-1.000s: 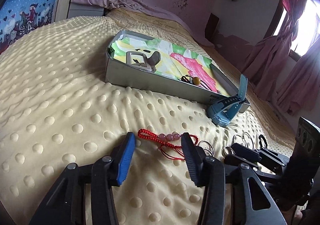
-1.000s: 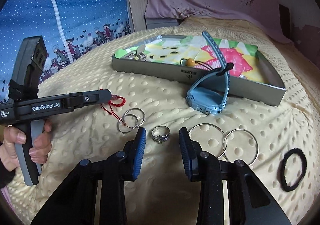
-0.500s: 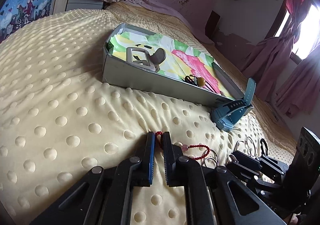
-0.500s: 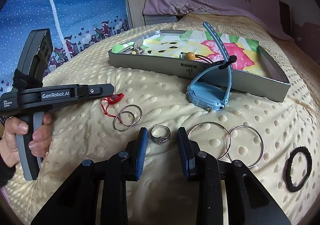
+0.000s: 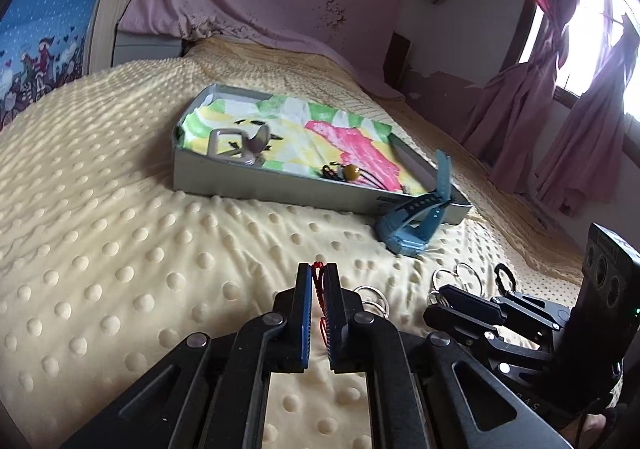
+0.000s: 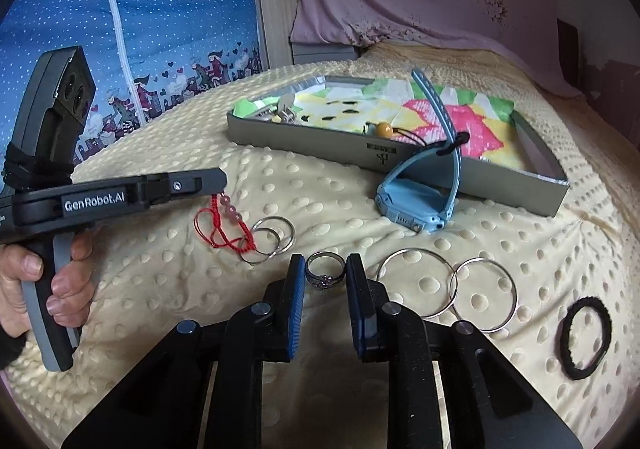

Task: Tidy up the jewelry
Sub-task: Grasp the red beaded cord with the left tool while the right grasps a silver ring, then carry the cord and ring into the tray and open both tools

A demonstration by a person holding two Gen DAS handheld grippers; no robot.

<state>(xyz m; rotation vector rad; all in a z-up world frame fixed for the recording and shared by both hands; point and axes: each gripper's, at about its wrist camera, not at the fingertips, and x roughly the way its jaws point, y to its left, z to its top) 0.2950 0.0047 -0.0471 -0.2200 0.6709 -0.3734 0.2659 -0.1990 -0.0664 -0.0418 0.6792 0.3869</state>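
My left gripper [image 5: 319, 269] is shut on a red cord bracelet [image 5: 319, 291] with pink beads. In the right wrist view the bracelet [image 6: 224, 227] hangs from the left gripper [image 6: 220, 183], its lower loops touching the blanket. My right gripper [image 6: 324, 261] has a silver ring [image 6: 324, 273] between its blue pads. The jaws are closing, and the pads stand right against the ring's two sides. The grey tray [image 5: 280, 189] lined with flowered cloth lies further back.
A blue watch [image 6: 420, 205] leans on the tray's [image 6: 320, 145] front wall. Two small linked rings [image 6: 272, 237], two large silver hoops [image 6: 412, 277] and a black hair tie [image 6: 586, 337] lie on the dotted yellow blanket. The tray holds a grey clip [image 5: 240, 145] and a yellow bead cord [image 5: 351, 172].
My left gripper went from open around the red bracelet to shut on it and rose a little. The right gripper's jaws narrowed around the silver ring.
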